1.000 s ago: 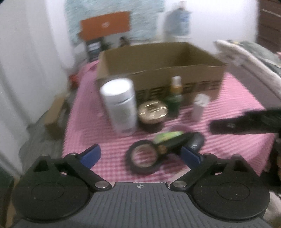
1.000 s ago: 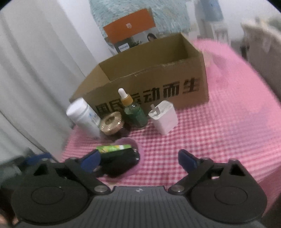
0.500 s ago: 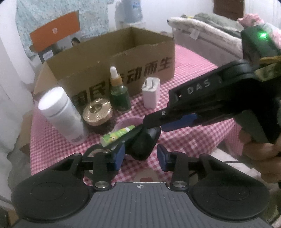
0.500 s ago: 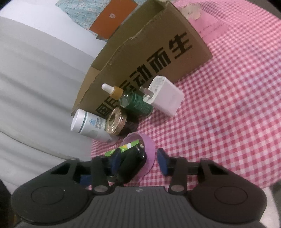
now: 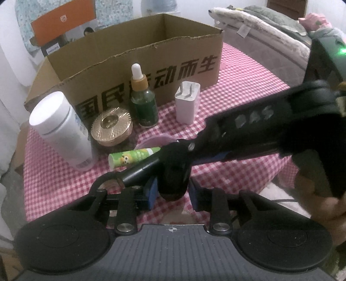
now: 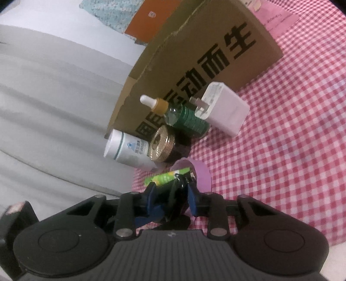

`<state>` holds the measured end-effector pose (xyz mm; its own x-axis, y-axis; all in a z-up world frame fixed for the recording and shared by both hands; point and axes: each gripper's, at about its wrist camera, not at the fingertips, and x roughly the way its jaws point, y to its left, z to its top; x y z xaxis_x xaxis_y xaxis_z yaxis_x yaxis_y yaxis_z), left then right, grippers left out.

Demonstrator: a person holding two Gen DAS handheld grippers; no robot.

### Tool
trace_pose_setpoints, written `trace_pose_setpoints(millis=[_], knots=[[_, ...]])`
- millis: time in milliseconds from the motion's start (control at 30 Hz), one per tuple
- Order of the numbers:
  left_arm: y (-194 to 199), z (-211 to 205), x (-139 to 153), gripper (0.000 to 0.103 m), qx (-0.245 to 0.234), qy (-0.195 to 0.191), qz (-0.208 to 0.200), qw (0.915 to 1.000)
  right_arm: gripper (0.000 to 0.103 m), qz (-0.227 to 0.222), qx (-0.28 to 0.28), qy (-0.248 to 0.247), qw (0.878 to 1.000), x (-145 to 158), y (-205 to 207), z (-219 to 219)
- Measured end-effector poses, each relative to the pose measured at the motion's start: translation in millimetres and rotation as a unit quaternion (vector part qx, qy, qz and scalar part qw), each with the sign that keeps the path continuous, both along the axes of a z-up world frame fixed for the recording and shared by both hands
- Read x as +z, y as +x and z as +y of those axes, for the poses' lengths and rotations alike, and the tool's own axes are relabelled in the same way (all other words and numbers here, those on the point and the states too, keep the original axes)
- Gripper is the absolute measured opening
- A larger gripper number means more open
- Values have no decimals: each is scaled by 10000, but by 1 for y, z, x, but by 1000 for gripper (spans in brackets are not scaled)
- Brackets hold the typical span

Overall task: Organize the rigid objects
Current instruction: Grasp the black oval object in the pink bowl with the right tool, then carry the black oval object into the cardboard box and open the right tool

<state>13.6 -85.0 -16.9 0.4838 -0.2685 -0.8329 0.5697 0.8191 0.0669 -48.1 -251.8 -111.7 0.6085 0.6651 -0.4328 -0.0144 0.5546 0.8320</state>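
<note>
Pictured on a pink-checked surface (image 5: pixel 237 90): left gripper (image 5: pixel 172 192) with blue pads either side of a black oval object (image 5: pixel 174 179), pads close beside it though contact hard to confirm; right gripper (image 6: pixel 170 200) reaching in across the left view, narrowed around the same black object (image 6: pixel 177 194), firm hold impossible to tell. Tucked against the black object, a green-labelled tube (image 5: pixel 133 158) lying on its side, over a purple tape ring (image 6: pixel 201 173). Behind, in a row before the open cardboard box (image 5: pixel 134 54) printed with black characters: white cylindrical bottle (image 5: pixel 61 131) upright at left, gold-lidded jar (image 5: pixel 111 126) just beside it, green dropper bottle (image 5: pixel 142 99) with white bulb, white plug adapter (image 5: pixel 187 103) standing prongs up. At the near edge, partly hidden behind the left gripper, a black tape roll (image 5: pixel 106 180). Beyond the box, an orange-and-white carton (image 5: pixel 62 20).
</note>
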Motion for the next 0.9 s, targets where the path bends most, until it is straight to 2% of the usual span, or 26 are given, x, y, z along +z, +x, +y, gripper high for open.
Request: trace_pose_setpoints(millis=[67,300,433,567,667,733,833,900], knots=[[-1,-2,0,27,-28,26,-50,10000,20,8,33,-88,10000,-2,5,7],[-6,-2,13,26,-127,-77,-194,9997,17,-232,20,-328,9992,13,7,19],[-11,0,37,26,-161,-152,-546,9983,17,-557,56,-594,9967,41,7,28],[-6,7,76,26,-116,-214,-1172,9928,17,-1102,214,-849,9900,87,23,45],[16,12,105,26,78,-159,-1485,9887,17,-1476,493,-971,9830,127,50,59],[42,15,118,26,245,-140,-1432,9893,17,-1521,674,-914,9818,144,79,66],[94,22,125,26,503,-236,-1089,9925,17,-1274,885,-790,9847,153,132,72],[127,22,120,26,619,-200,-856,9942,17,-918,988,-675,9886,150,176,75]])
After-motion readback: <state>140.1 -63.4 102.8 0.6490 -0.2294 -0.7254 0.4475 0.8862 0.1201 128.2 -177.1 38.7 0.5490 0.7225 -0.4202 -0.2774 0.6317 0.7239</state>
